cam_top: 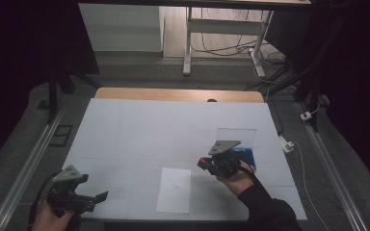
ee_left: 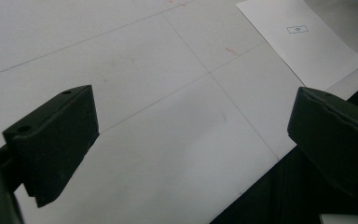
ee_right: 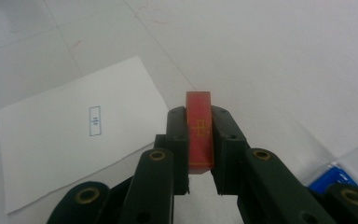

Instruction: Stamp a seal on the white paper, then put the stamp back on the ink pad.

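worktop [cam_top: 139, 130]: white, ruled with faint lines. sheet [cam_top: 174, 189]: white paper near the front edge, flat, a small blue outlined rectangle printed at its middle. blue box [cam_top: 247, 156]: just behind the right hand. left gripper [cam_top: 84, 199]: jaws spread wide, nothing between them, low at the front left corner. right gripper [cam_top: 204, 163]: jaws pinching a red block [ee_right: 199, 134], held off the worktop, right of the sheet. progress, as judged: block picked up; placing not yet done, likely on the printed mark.
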Demonstrator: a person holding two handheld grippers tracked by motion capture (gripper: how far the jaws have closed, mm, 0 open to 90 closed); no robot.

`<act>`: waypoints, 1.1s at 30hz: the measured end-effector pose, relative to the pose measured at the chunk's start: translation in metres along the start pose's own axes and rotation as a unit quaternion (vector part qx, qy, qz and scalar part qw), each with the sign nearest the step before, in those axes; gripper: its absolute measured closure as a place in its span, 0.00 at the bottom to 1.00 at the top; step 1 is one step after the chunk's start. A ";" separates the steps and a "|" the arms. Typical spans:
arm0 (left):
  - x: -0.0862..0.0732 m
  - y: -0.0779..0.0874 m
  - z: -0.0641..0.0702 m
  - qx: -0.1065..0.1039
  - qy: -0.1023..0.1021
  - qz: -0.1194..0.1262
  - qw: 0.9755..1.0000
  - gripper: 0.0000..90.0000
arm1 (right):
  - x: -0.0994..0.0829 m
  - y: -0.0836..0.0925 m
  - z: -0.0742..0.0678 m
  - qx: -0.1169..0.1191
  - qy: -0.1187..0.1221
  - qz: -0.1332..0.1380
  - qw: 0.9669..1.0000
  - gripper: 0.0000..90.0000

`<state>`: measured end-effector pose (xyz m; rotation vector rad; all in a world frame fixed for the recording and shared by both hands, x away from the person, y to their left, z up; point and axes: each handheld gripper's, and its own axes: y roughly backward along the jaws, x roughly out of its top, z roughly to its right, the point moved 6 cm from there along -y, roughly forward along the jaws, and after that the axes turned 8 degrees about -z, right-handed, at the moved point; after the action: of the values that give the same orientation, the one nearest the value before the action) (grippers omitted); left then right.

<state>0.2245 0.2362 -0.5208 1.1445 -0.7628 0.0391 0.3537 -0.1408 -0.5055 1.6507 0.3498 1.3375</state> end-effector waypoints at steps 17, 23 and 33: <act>0.000 0.000 0.000 -0.002 0.001 0.002 1.000 0.02 | -0.016 0.015 0.032 -0.030 -0.043 0.002 0.999 0.88; 0.000 0.000 0.000 -0.003 0.001 0.002 1.000 0.02 | -0.024 0.019 0.044 -0.041 -0.061 -0.001 0.997 0.88; 0.000 0.001 0.000 -0.003 0.001 0.003 1.000 0.02 | -0.035 0.027 0.061 -0.056 -0.085 -0.002 0.995 0.88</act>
<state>0.2244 0.2367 -0.5204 1.1363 -0.7642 0.0421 0.3855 -0.2088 -0.5023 1.6546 0.1738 1.1808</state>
